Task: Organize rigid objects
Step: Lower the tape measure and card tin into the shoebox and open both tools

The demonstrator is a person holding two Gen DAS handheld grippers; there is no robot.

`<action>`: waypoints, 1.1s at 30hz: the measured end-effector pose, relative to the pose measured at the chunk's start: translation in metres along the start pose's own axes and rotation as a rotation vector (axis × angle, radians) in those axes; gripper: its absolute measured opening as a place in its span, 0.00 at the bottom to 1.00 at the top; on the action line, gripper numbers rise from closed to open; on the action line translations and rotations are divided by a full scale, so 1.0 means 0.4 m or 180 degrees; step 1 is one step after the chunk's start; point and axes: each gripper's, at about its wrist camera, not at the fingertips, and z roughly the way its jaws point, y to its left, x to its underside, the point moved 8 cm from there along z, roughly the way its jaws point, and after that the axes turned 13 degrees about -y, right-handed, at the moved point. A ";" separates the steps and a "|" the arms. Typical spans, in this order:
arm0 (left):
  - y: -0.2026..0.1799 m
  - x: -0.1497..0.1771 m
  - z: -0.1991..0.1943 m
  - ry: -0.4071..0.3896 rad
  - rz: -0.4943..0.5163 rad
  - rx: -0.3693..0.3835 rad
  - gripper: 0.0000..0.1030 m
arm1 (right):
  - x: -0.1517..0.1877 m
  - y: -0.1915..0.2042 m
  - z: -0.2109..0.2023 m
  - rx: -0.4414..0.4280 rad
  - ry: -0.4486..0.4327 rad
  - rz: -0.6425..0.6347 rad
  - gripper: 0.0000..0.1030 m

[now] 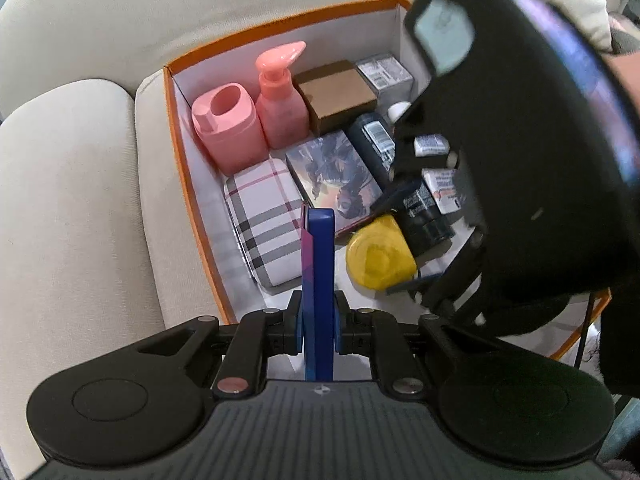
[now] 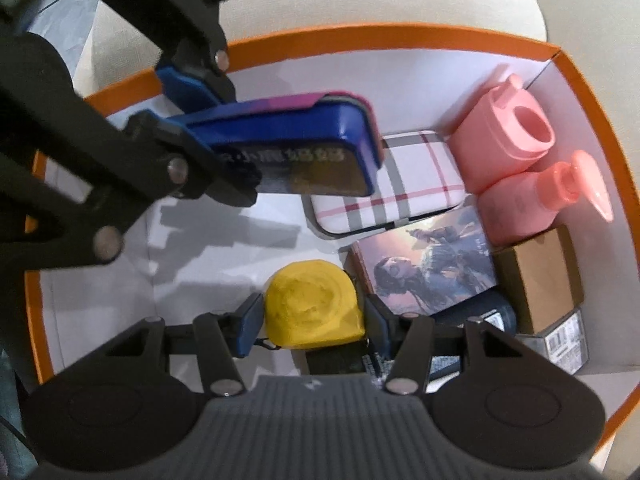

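Left gripper (image 1: 317,312): jaws clamped on a flat blue tin (image 1: 318,280) — held edge-up above the orange box (image 1: 176,152), near its open end.
Right gripper (image 2: 314,326): jaws apart — either side of a yellow tape measure (image 2: 314,310) on the box floor, pads close; contact unclear.

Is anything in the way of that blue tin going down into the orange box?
Nothing visible blocks it. The left gripper holds the blue tin over a bare white patch of the orange box floor. The plaid case and yellow tape measure lie beside that patch.
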 end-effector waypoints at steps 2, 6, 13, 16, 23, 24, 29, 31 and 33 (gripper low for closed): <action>-0.006 0.003 0.009 0.0062 0.0075 -0.0032 0.14 | 0.002 -0.003 -0.008 0.0044 -0.0052 0.0068 0.59; -0.016 0.014 0.034 0.0256 0.0106 -0.0139 0.14 | -0.006 -0.039 -0.054 0.0049 -0.0290 0.0454 0.59; -0.061 0.037 0.081 0.0731 -0.0015 0.0048 0.14 | -0.005 -0.122 -0.113 0.0435 -0.0659 0.0995 0.59; -0.054 0.046 0.106 0.0912 -0.0325 0.0077 0.14 | 0.000 -0.135 -0.127 0.0531 -0.0725 0.1031 0.59; -0.035 0.072 0.152 0.1199 -0.0565 -0.0239 0.15 | 0.006 -0.131 -0.149 0.0518 -0.0870 0.0979 0.59; -0.036 0.074 0.157 0.1225 -0.0532 -0.0310 0.15 | 0.006 -0.131 -0.153 0.0514 -0.0892 0.0979 0.59; -0.035 0.077 0.174 0.1262 -0.0441 -0.0691 0.17 | 0.009 -0.132 -0.180 0.0519 -0.0969 0.1023 0.59; -0.035 0.077 0.186 0.1297 -0.0498 -0.0735 0.19 | 0.015 -0.131 -0.181 0.0539 -0.0954 0.1010 0.59; -0.038 0.078 0.194 0.1291 -0.0644 -0.0694 0.29 | 0.023 -0.128 -0.180 0.0505 -0.0921 0.1043 0.59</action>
